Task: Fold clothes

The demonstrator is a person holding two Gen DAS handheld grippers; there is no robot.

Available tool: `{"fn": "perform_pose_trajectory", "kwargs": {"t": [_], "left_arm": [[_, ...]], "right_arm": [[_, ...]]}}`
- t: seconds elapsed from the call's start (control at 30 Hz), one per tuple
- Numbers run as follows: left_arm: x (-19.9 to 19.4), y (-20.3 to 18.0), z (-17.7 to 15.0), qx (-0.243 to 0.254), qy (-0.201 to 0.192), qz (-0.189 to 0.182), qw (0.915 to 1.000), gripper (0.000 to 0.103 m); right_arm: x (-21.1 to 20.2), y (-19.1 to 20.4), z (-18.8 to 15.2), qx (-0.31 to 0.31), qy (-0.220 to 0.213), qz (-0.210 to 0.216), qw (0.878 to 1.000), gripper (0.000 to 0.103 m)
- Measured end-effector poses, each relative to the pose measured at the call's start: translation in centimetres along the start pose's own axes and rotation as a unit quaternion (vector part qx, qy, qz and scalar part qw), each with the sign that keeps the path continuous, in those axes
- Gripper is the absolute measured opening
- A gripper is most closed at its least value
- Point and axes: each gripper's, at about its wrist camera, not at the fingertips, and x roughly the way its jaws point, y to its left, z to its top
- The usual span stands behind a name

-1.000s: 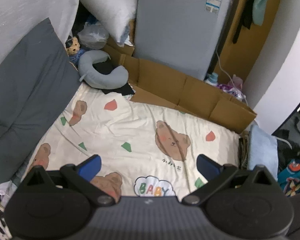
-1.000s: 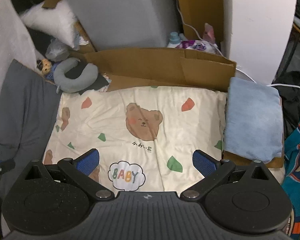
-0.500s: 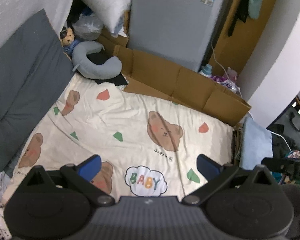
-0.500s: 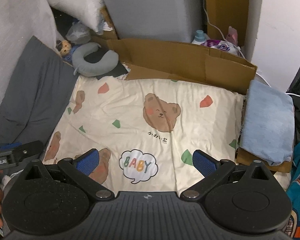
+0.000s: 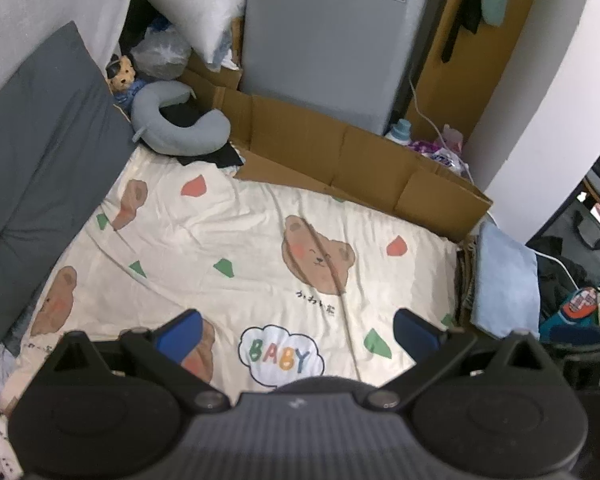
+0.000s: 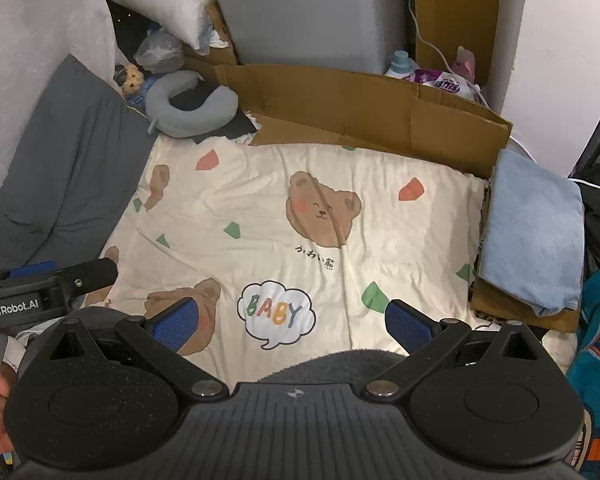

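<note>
Both grippers hover over the bear-print sheet (image 6: 260, 208), jaws spread wide, nothing held: left gripper (image 5: 296, 330), right gripper (image 6: 292, 320). Only clothing-like item in view is the folded light-blue cloth (image 6: 536, 232), on cardboard (image 6: 360, 108) at the sheet's right edge. Looks soft, light and floppy; it'll likely sag and unfold if pinched by one layer. I'd take the near corners, both grippers, through all layers.

Neck pillow (image 5: 180, 128) beside what looks like cardboard (image 5: 340, 160).
</note>
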Motion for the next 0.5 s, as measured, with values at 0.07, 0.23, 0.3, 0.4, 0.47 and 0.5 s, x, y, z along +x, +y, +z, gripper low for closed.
{"fn": "perform_pose_trajectory", "kwargs": {"t": [0.07, 0.23, 0.3, 0.4, 0.47, 0.5], "left_arm": [[0.2, -0.3, -0.2, 0.000, 0.002, 0.010, 0.9999, 0.102], [1.0, -0.8, -0.1, 0.006, 0.013, 0.014, 0.9998, 0.102], [1.1, -0.9, 0.0, 0.005, 0.013, 0.018, 0.9997, 0.102], [1.1, -1.2, 0.0, 0.014, 0.012, 0.030, 0.9994, 0.102], [1.1, -1.3, 0.0, 0.016, 0.012, 0.035, 0.9992, 0.102], [1.1, -1.3, 0.0, 0.016, 0.011, 0.037, 0.9991, 0.102]], "right_arm": [[0.0, -0.1, -0.2, 0.002, -0.003, 0.004, 1.000, 0.102], [0.4, -0.3, -0.2, 0.011, -0.012, 0.020, 1.000, 0.102], [0.6, -0.2, -0.1, 0.010, -0.010, 0.018, 1.000, 0.102], [0.7, 0.4, -0.2, -0.006, -0.012, 0.006, 1.000, 0.102], [0.7, 0.7, -0.3, -0.010, -0.014, -0.002, 1.000, 0.102], [0.8, 0.8, -0.3, -0.013, -0.014, -0.006, 1.000, 0.102]]}}
